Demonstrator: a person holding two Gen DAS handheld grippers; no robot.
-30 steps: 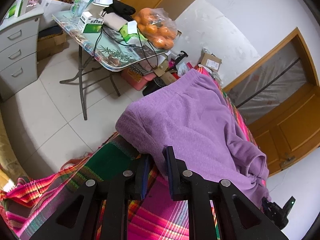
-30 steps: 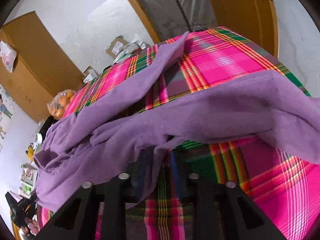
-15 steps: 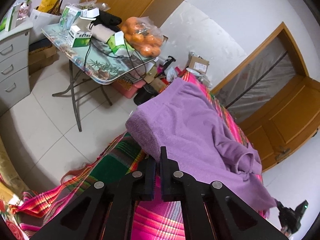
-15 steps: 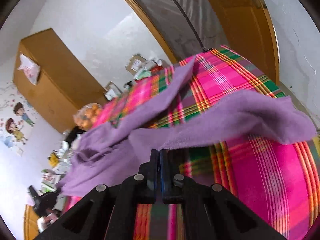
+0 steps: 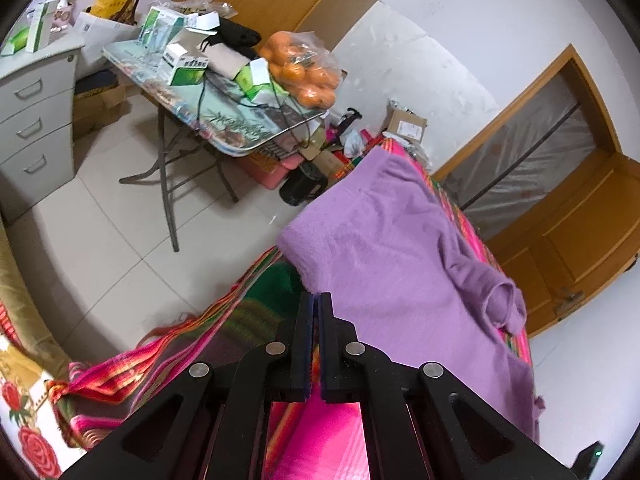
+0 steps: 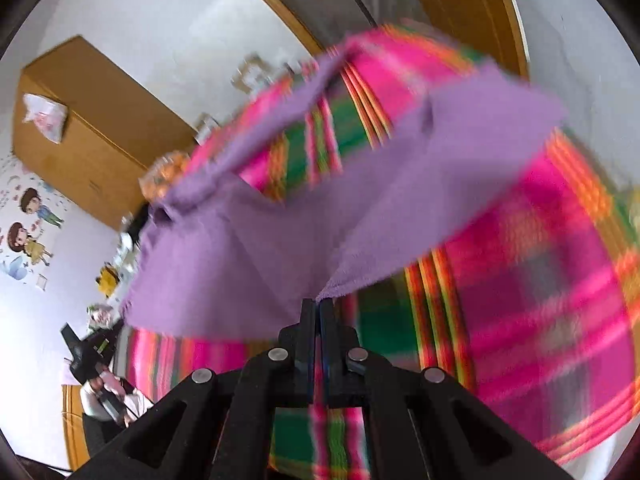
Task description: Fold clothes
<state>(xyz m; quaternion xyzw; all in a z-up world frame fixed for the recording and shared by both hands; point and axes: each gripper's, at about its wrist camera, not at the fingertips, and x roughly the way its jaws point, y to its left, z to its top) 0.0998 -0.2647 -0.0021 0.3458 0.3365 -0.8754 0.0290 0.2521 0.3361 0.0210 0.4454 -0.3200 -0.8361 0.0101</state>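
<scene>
Garment: a purple fleece garment [image 5: 400, 264] lies spread over a bed covered with a pink, green and orange plaid blanket [image 5: 256, 320]; one sleeve [image 5: 500, 300] is bunched near the far side.
Left tongs: the left tongs [image 5: 315, 300] are pressed together on the near hem of the purple garment, right at its lower corner by the bed edge.
Right tongs: the right tongs [image 6: 316, 304] are clamped on a corner of the same garment [image 6: 360, 216], which is lifted off the plaid blanket [image 6: 540, 280] and stretches away from the tips in two wings; this view is blurred.
Table: a folding table [image 5: 224, 136] with a printed plant pattern stands on the tiled floor [image 5: 100, 248] beside the bed, well apart from the garment.
On the table: green and white boxes [image 5: 186, 70], a bag of oranges [image 5: 308, 68], black cables and a dark cloth.
Writing: the boxes carry print, but it is too small to read; the cardboard parcel [image 5: 406, 126] near the wall has a label that cannot be read either.
Cabinet: a grey drawer cabinet [image 5: 36, 120] stands at the left, with small cartons on top.
Wall: cartoon children stickers [image 6: 28, 224] show in the right wrist view.
Doors: a wooden door [image 5: 576, 248] stands behind the bed.
</scene>
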